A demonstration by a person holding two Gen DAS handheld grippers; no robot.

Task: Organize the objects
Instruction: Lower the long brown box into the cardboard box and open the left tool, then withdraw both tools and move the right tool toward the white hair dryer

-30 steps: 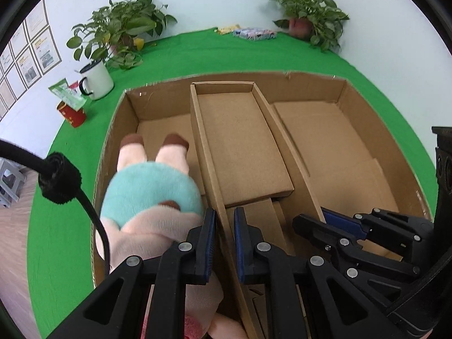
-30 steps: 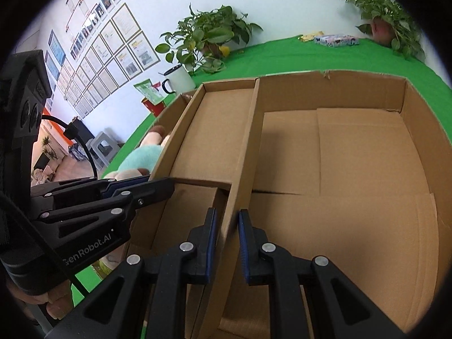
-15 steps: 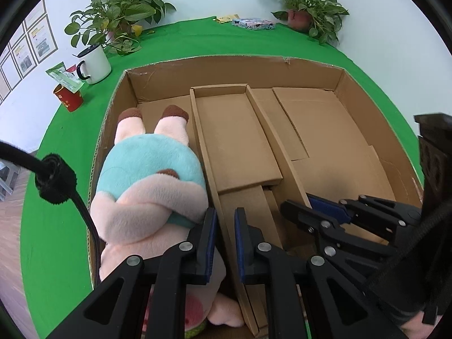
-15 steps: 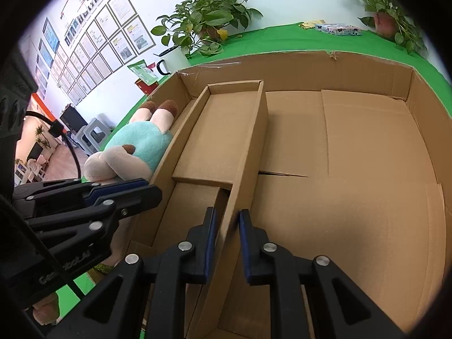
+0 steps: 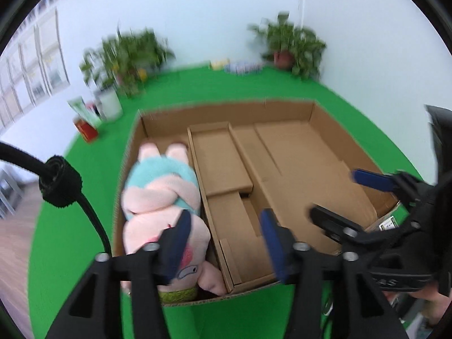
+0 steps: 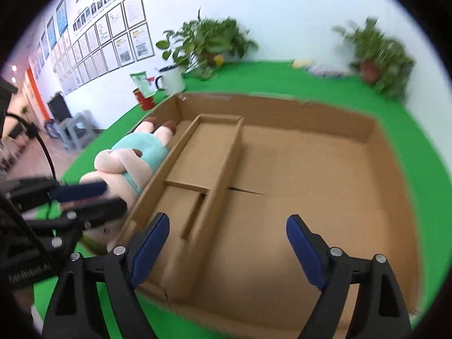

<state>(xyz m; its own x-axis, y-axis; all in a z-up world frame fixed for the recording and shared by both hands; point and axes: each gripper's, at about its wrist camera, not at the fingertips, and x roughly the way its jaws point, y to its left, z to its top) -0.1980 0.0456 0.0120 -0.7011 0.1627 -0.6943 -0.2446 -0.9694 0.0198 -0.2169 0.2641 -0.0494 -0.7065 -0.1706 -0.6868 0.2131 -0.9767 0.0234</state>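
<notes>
Left wrist view: left hand-held gripper [image 5: 226,226] released, jaws just been opening, nothing between the blue pads; it hangs over the near end of the cardboard box [image 5: 325,121]. The box sits on the green worktop [image 5: 70,226], open top, split by a cardboard divider insert [image 5: 226,169] into a narrow left bay, a middle tray and a wide right bay. Plush toy [image 5: 161,195], pink with a teal top, lies lengthwise in the left bay, feet toward the far wall, head at the near end, pressed against the divider. Right hand-held gripper [image 5: 336,195] seen at the right side over the wide bay, pads well apart.

Right wrist view: right hand-held gripper [image 6: 228,243] released, jaws just been opening, spread wide with only box floor between them; the divider wall is clear of both pads. Left hand-held gripper [image 6: 96,195] at left, just beside the plush toy [image 6: 132,155]. White mug [image 6: 169,79], a red can [image 6: 144,99] and a potted plant [image 6: 206,45] stand near the worktop's far left edge; a second plant [image 6: 378,53] at the far right corner. View blurred.
</notes>
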